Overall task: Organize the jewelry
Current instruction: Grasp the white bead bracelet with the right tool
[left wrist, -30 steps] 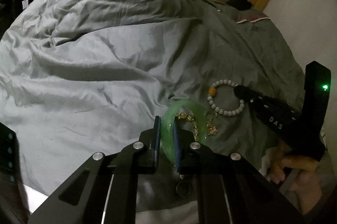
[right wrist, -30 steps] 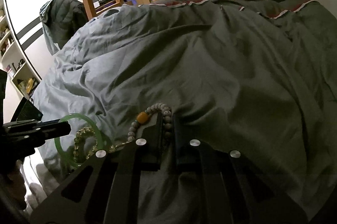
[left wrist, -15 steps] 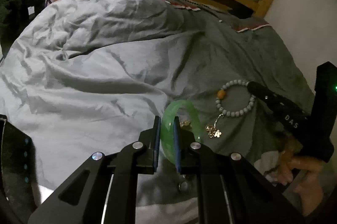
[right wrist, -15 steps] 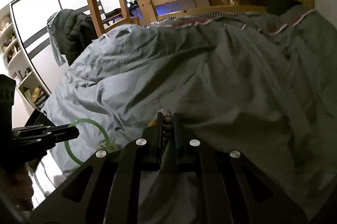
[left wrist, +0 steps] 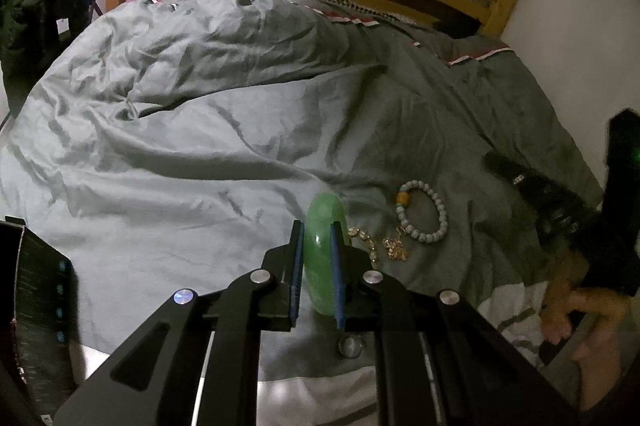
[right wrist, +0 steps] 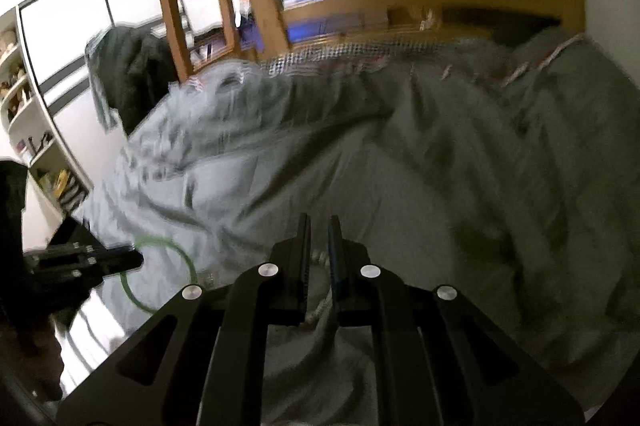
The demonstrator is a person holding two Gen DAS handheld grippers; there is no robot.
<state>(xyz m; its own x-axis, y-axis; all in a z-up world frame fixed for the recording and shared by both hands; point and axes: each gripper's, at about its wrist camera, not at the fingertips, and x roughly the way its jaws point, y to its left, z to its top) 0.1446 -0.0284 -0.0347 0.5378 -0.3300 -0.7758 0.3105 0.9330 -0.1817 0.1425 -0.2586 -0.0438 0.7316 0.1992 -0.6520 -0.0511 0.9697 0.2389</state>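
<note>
Green bangle (left wrist: 324,250) stands edge-on between the pads of the left tongs (left wrist: 318,266), pinched across its band; it looks lifted clear of the grey duvet (left wrist: 200,165). In the right wrist view the same bangle (right wrist: 160,274) shows as a thin green ring at 8 o'clock, held by the left tongs there.

Just beside it at 3 o'clock lies a gold chain bracelet (left wrist: 384,244), loose on the duvet. Beyond that, at 2 o'clock, the pale beaded bracelet (left wrist: 422,211) with 1 orange bead lies flat.

Right tongs (right wrist: 319,258): jaws opening. A grey strand sits between them, but the frame is blurred; whether it is beads or a fold of cloth cannot be told.

Step in hand, as judged: carry the bangle off to wherever it belongs. To do it well, keep the pinch firm and the ring upright, since a smooth hard band could slip, and move it away without snagging the chain.

Containers: no box, tray or dish for jewelry is in view. A dark, flat object (left wrist: 36,306) sits at 9 o'clock, unidentified.
</note>
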